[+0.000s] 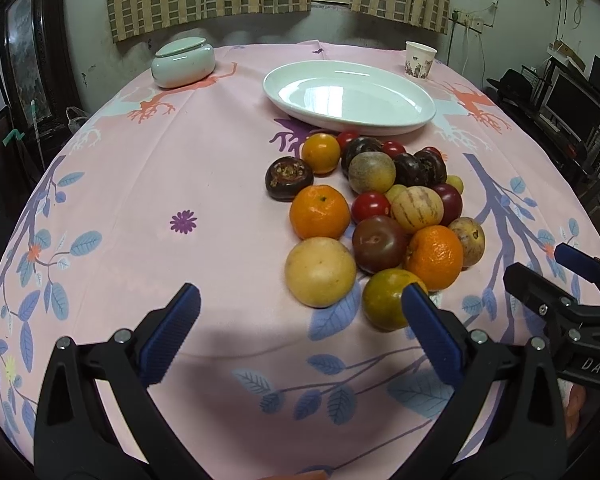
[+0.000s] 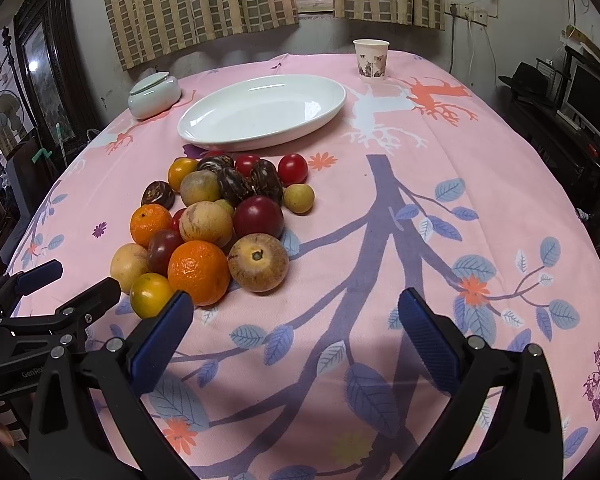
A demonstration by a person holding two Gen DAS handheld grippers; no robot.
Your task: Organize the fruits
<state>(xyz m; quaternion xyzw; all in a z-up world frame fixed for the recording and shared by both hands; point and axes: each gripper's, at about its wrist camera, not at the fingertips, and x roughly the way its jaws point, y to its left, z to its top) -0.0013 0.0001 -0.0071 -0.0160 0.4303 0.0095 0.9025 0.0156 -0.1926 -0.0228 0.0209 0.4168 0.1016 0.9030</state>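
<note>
A heap of several fruits point(image 1: 376, 216) lies on the pink tablecloth: oranges, red tomatoes, dark plums, pale striped melons. Behind it stands an empty white oval plate point(image 1: 348, 94). My left gripper point(image 1: 302, 300) is open, low over the cloth in front of the heap; its right finger overlaps a green-orange citrus point(image 1: 386, 298). The right wrist view shows the same heap point(image 2: 216, 220) and plate point(image 2: 262, 110). There my right gripper point(image 2: 296, 308) is open to the right of the heap, holding nothing, its left finger close to an orange point(image 2: 198, 272).
A pale lidded ceramic jar point(image 1: 183, 63) sits at the back left and a paper cup point(image 1: 419, 59) at the back right. The round table point(image 2: 460, 220) drops off on all sides. Curtains, a cabinet and shelves with electronics surround it.
</note>
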